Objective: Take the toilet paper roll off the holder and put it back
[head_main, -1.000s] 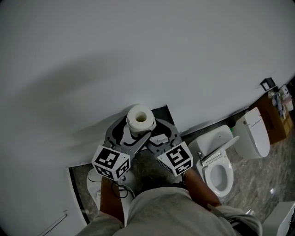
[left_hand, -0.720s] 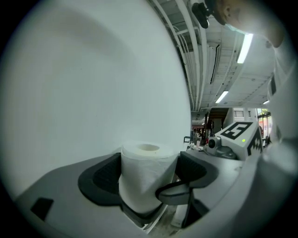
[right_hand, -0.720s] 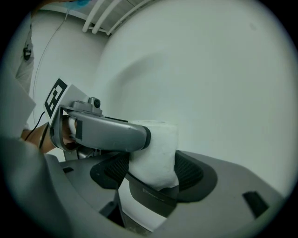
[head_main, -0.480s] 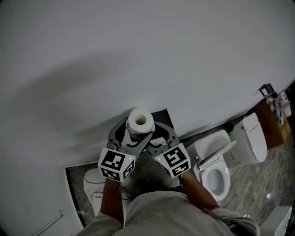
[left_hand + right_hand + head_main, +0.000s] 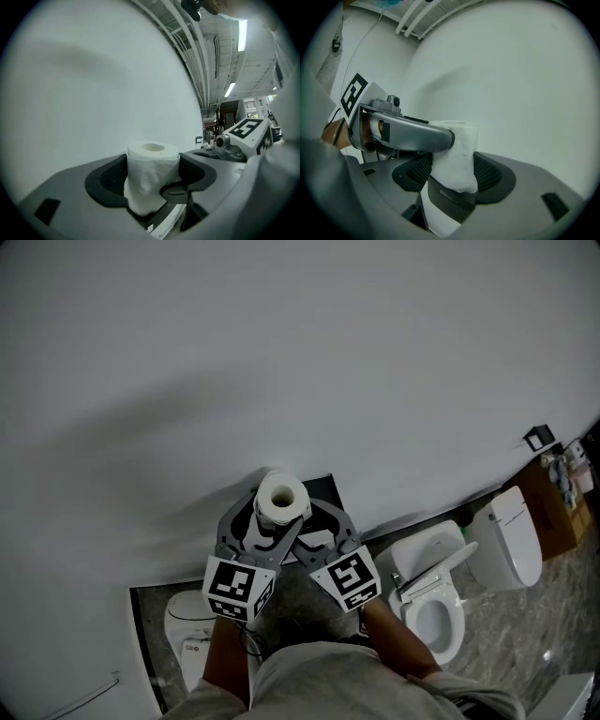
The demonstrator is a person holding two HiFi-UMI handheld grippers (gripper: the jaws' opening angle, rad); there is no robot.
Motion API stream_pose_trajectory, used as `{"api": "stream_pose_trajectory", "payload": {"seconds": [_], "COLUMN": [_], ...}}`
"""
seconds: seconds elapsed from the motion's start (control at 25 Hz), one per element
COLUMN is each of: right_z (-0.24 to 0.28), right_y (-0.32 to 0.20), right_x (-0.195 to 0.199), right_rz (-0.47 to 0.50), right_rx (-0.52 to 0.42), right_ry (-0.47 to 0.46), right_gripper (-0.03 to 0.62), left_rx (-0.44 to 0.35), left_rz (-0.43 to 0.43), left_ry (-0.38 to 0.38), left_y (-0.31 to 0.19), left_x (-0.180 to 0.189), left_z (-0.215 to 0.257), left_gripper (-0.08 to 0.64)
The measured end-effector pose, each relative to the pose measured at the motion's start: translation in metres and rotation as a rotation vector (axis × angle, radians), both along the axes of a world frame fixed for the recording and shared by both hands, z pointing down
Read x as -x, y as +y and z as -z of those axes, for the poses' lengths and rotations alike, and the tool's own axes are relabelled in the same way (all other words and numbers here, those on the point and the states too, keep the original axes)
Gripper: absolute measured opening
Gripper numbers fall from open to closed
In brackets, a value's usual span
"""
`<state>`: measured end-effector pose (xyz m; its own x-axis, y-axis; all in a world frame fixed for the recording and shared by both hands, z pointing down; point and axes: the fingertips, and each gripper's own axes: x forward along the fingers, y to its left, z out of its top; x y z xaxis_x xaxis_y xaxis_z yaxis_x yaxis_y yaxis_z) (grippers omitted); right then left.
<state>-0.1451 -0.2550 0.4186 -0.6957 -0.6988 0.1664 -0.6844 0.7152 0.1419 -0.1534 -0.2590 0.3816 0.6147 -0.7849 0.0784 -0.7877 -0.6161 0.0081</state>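
Observation:
A white toilet paper roll (image 5: 281,500) stands upright against the white wall, over a black holder plate (image 5: 328,487). Both grippers reach it from below, their fingers crossing. My left gripper (image 5: 267,519) has the roll (image 5: 152,171) between its dark pads, and its jaws are closing with both pads touching the paper. My right gripper (image 5: 307,521) holds the same roll (image 5: 457,159) between its pads, jaws also closing. In the right gripper view, a grey finger (image 5: 417,133) of the left gripper crosses the roll's left side. A dark holder part (image 5: 450,199) shows under the roll.
A white wall (image 5: 281,352) fills the top of the head view. Below stand an open toilet (image 5: 439,601), a second toilet (image 5: 511,526) further right and another fixture (image 5: 187,634) at the left. A brown box (image 5: 555,498) sits at the far right.
Both grippers have shifted slightly up the picture with the roll between them, and their jaws have narrowed onto it. The roll stays upright at the holder.

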Motion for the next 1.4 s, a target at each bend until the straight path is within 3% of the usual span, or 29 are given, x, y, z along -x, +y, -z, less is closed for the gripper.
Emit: {"api": "stream_pose_trajectory", "payload": {"seconds": [0.2,0.4,1.4], "right_z": [0.025,0.038,0.050], "right_y": [0.014,0.029,0.099], "right_x": [-0.003,-0.015,-0.149], "right_rz": [0.046,0.064,0.031], "right_rx": [-0.053,-0.095,-0.121], "right_ry": [-0.021,-0.019,-0.009], "right_gripper": [0.273,0.273,0.273], "left_rx": [-0.077,-0.123,-0.143], "left_rz": [0.050,0.067,0.041], "left_ry": [0.057,0.032,0.005], "left_y": [0.014,0.031,0.101], "left_x": [-0.001,-0.014,-0.149], "left_z": [0.024,0.036,0.044], "left_gripper": [0.342,0.342,0.342]}}
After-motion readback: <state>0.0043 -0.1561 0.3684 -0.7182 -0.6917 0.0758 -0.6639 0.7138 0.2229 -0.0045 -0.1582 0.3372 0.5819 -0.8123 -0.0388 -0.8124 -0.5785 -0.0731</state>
